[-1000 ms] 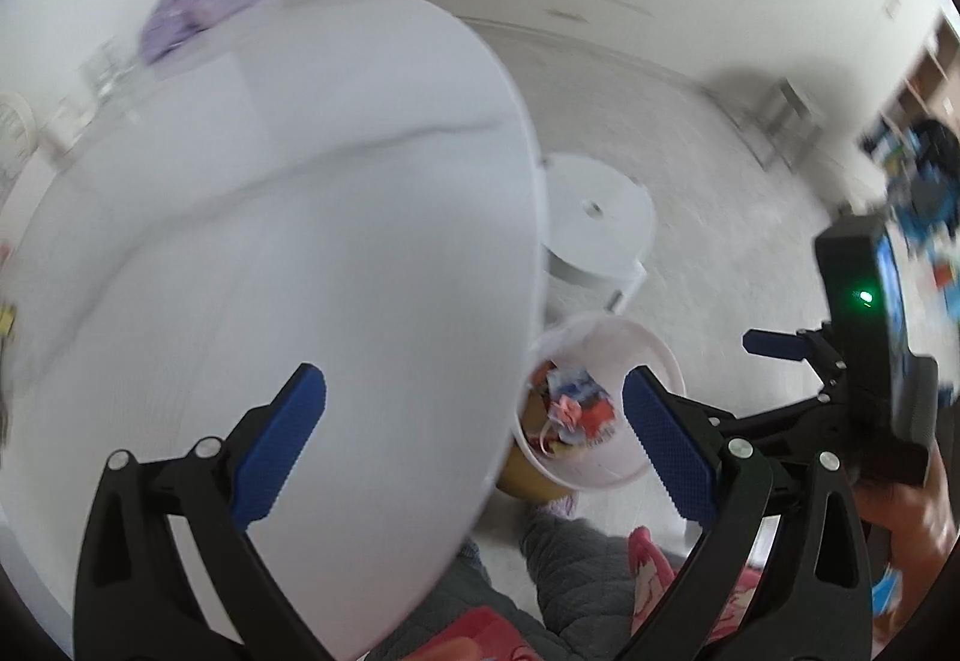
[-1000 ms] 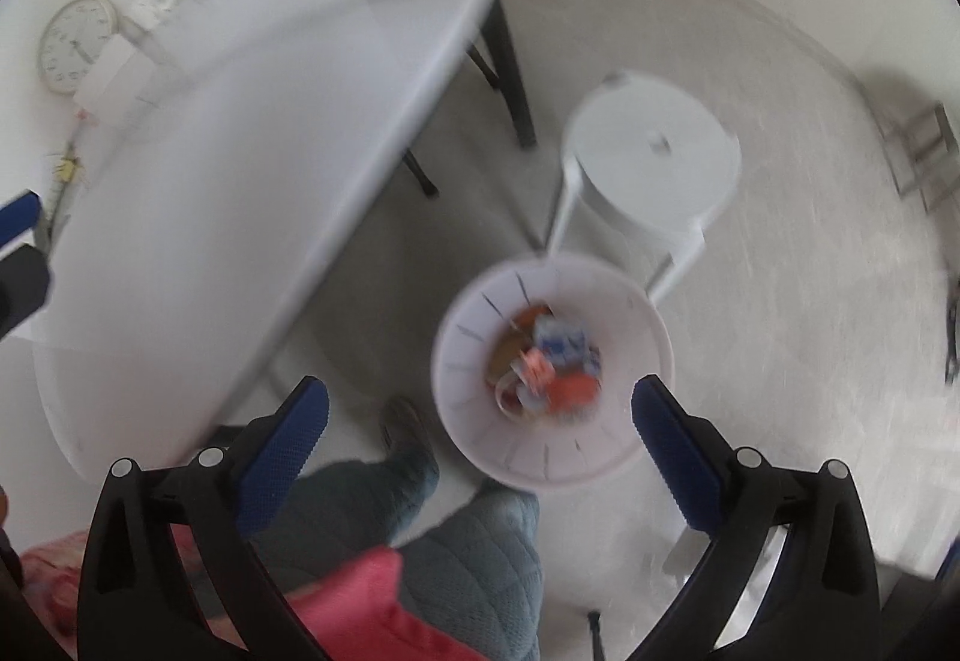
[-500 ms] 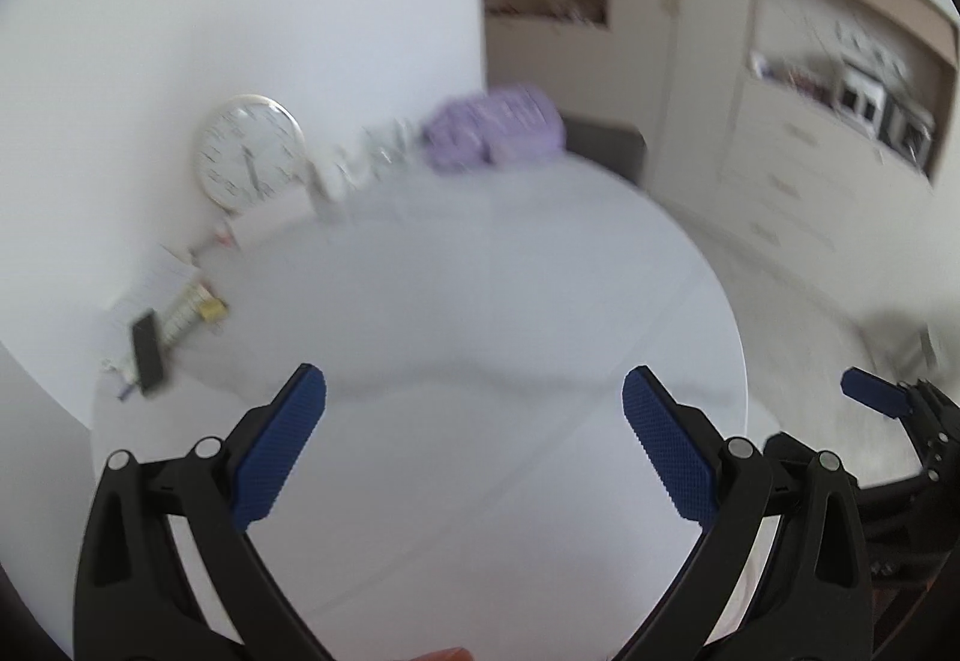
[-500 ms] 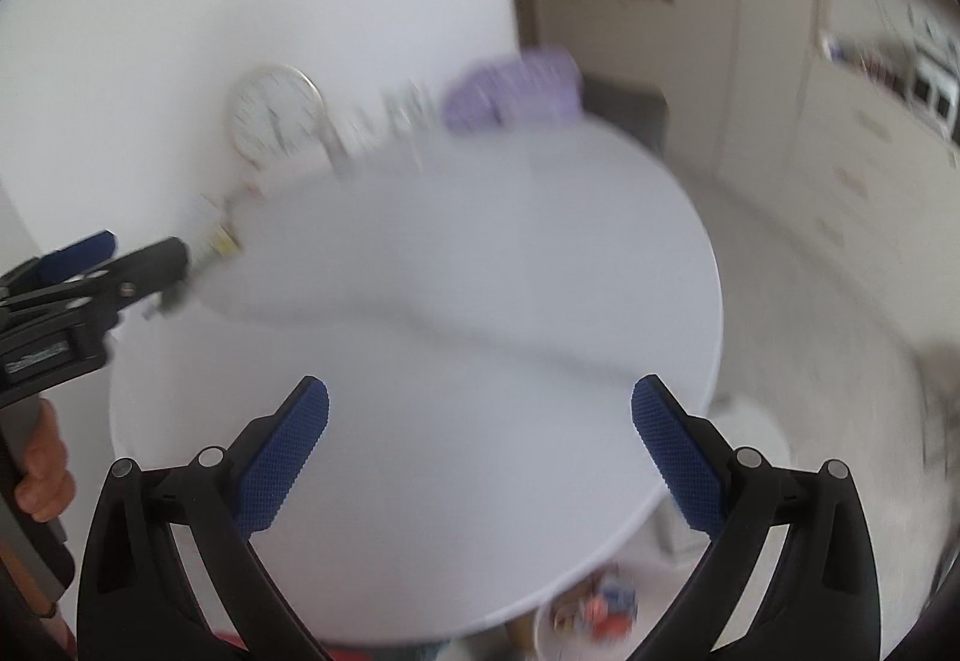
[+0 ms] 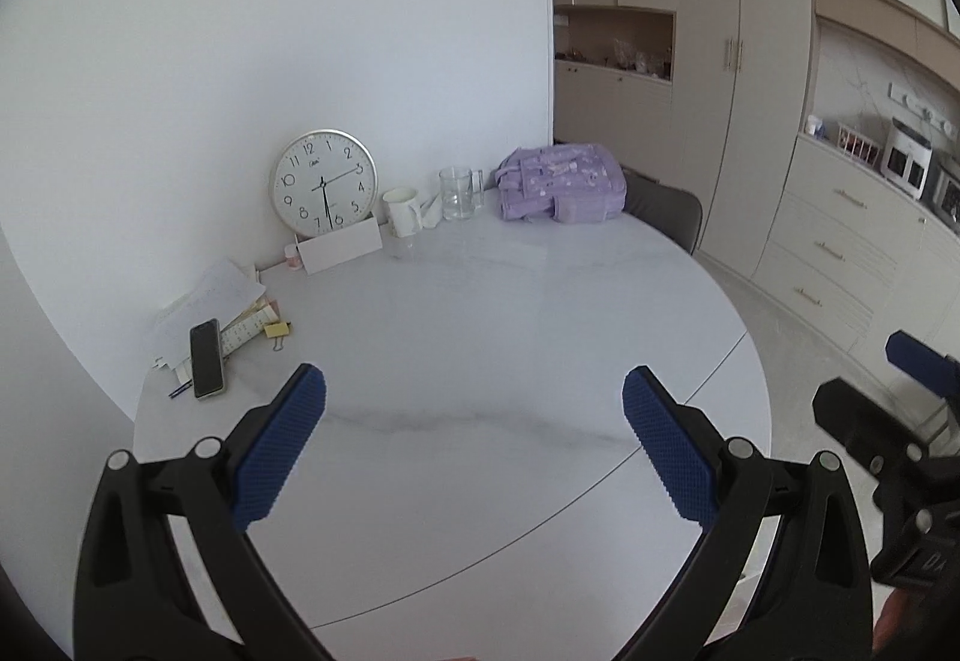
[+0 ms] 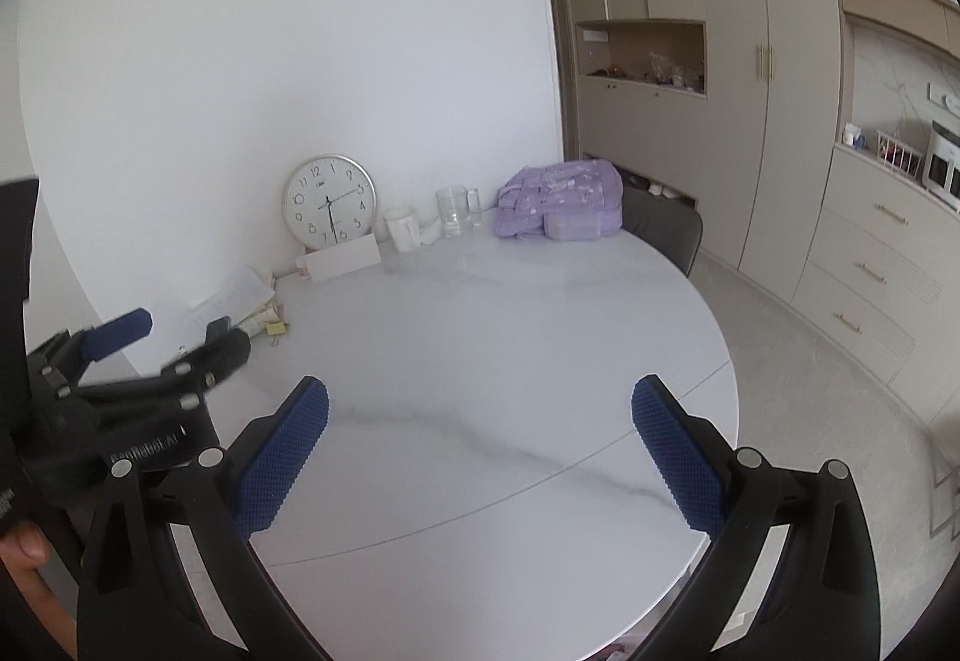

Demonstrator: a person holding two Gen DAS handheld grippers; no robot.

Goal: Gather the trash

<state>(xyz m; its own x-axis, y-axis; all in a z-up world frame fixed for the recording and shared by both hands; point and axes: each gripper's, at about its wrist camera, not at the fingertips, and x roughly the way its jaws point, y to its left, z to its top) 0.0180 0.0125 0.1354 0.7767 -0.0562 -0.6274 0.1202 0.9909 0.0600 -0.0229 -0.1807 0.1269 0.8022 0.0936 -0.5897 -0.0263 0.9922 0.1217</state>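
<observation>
Both tools are held above the near edge of a round white marble-look table (image 5: 480,313), pointing toward the far wall. The left gripper (image 5: 474,445) has its blue-padded jaws spread wide with nothing between them; the right gripper (image 6: 480,451) is likewise spread wide and carries nothing. In the right wrist view the left gripper appears at the left edge, and a hand (image 6: 27,571) shows below it. No trash item is discernible on the table surface in either view, and the collection bin is out of frame. Along the far edge, against the wall, stand a round wall clock (image 5: 324,181), a white card (image 5: 342,245) leaning in front of it, a white mug (image 5: 401,212), a clear glass pitcher (image 5: 457,193) and a purple backpack (image 5: 561,184). At the left edge lie loose papers (image 5: 210,301) with a phone (image 5: 206,358) resting on them and a yellow binder clip (image 5: 277,331) just beside. A dark chair (image 5: 663,217) stands behind the table at far right, near beige cabinets (image 5: 720,90).
</observation>
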